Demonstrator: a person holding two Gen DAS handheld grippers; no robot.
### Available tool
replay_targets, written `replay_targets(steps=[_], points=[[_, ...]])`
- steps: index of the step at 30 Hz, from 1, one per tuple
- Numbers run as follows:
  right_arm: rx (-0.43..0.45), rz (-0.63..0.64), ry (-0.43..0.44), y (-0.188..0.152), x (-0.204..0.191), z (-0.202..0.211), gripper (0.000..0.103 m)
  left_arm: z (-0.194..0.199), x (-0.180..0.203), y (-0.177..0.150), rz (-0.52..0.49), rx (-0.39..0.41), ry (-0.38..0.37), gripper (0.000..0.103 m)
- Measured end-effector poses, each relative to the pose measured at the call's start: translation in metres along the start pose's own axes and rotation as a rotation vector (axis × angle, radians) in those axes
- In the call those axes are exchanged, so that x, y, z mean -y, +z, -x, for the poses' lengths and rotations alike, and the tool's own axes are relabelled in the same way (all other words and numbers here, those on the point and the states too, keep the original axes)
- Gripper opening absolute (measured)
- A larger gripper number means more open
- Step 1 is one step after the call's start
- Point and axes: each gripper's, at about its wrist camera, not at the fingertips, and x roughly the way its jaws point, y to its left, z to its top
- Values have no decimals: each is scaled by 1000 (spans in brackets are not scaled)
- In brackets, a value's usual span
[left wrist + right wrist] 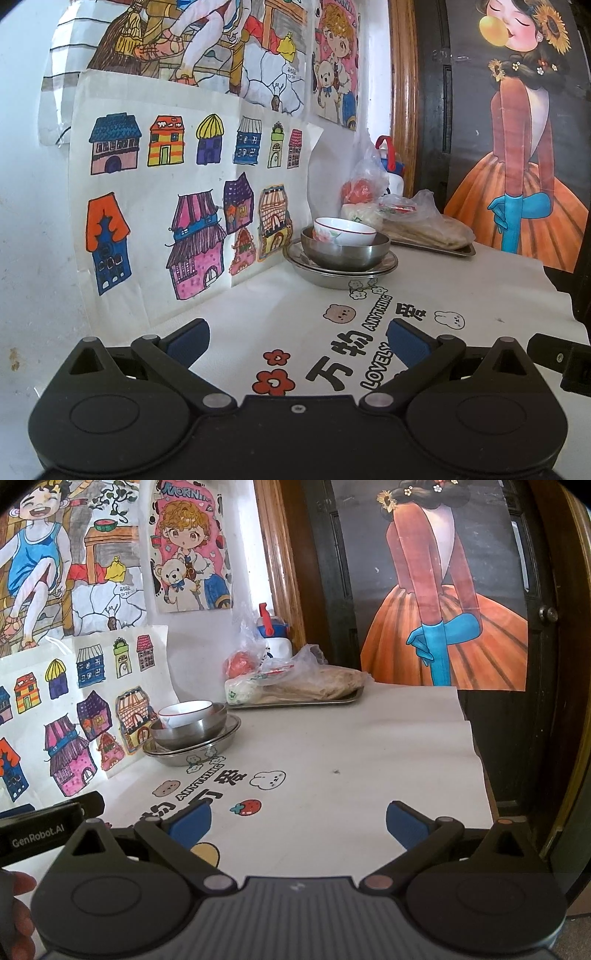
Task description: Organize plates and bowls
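Note:
A white ceramic bowl (pixel 345 230) with a red rim sits inside a steel bowl (pixel 343 253), which sits on stacked steel plates (pixel 334 276) by the wall. The same stack shows in the right wrist view: white bowl (pixel 186 712), steel bowl (pixel 192 731), steel plates (pixel 192 753). My left gripper (pixel 297 341) is open and empty, low over the tablecloth, well short of the stack. My right gripper (pixel 297 821) is open and empty, to the right of the stack and nearer the table's front.
A steel tray (pixel 295 701) with bagged flatbread and vegetables stands behind the stack, with a white bottle (pixel 275 642) by the wall. Drawings hang on the left wall (pixel 166 206). The white printed tablecloth (pixel 351 760) ends at the right edge by a dark door (pixel 517 701).

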Motion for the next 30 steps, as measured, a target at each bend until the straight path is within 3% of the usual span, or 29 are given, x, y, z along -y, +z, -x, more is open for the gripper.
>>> replay_targets(steps=[30], points=[[7,1,3,0,0,4,103,7,0,1,-2,10,7,102]])
